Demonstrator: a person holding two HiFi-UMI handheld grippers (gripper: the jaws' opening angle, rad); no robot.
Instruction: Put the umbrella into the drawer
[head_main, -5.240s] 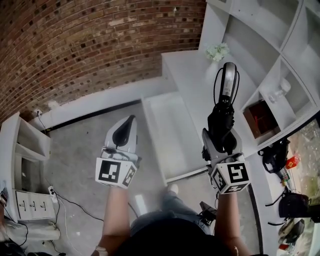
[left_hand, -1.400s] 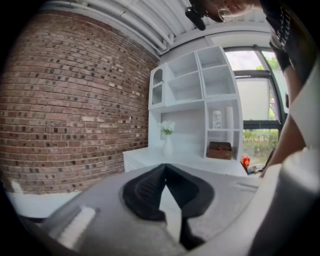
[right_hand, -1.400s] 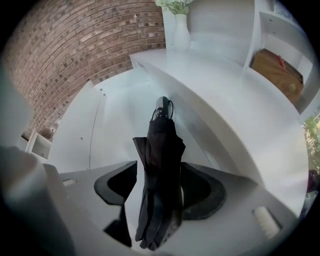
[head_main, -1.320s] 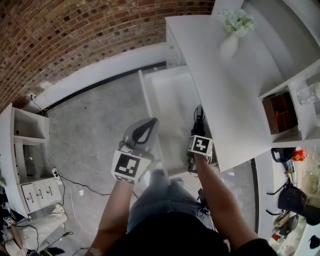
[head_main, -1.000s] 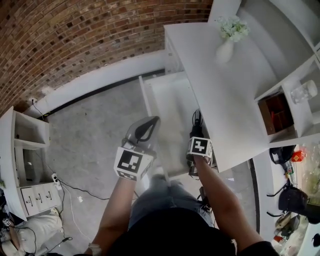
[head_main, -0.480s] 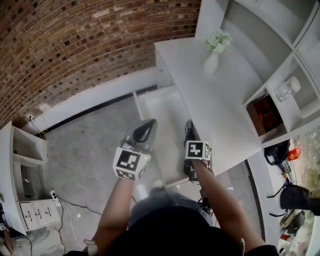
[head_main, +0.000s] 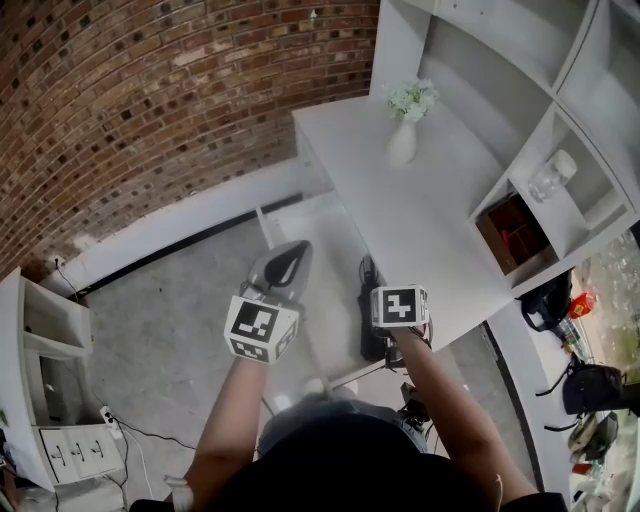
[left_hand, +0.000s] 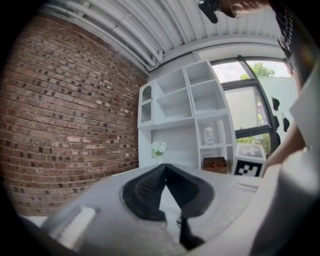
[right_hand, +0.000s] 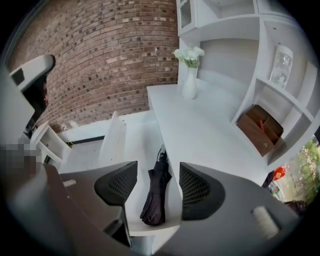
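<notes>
The black folded umbrella (right_hand: 154, 197) lies lengthwise in the open white drawer (right_hand: 114, 145), handle end toward the far side. In the head view the umbrella (head_main: 368, 310) shows on the drawer's (head_main: 322, 232) right side, under the desk edge. My right gripper (right_hand: 157, 176) hangs above the umbrella, open and apart from it, with nothing between its jaws. Only its marker cube (head_main: 400, 305) shows in the head view. My left gripper (head_main: 295, 250) hovers over the drawer's left wall, shut and empty, its tips meeting in the left gripper view (left_hand: 165, 169).
The white desk top (head_main: 430, 230) overhangs the drawer on the right and carries a white vase with flowers (head_main: 404, 140). Shelves behind hold a brown box (head_main: 510, 225) and a glass jar (head_main: 553, 175). A brick wall (head_main: 150, 100) stands behind, a small white cabinet (head_main: 40, 340) at left.
Five seconds ago my right gripper held the umbrella over the desk. It went down into the drawer; now the umbrella lies there, released, and the right gripper has lifted off it.
</notes>
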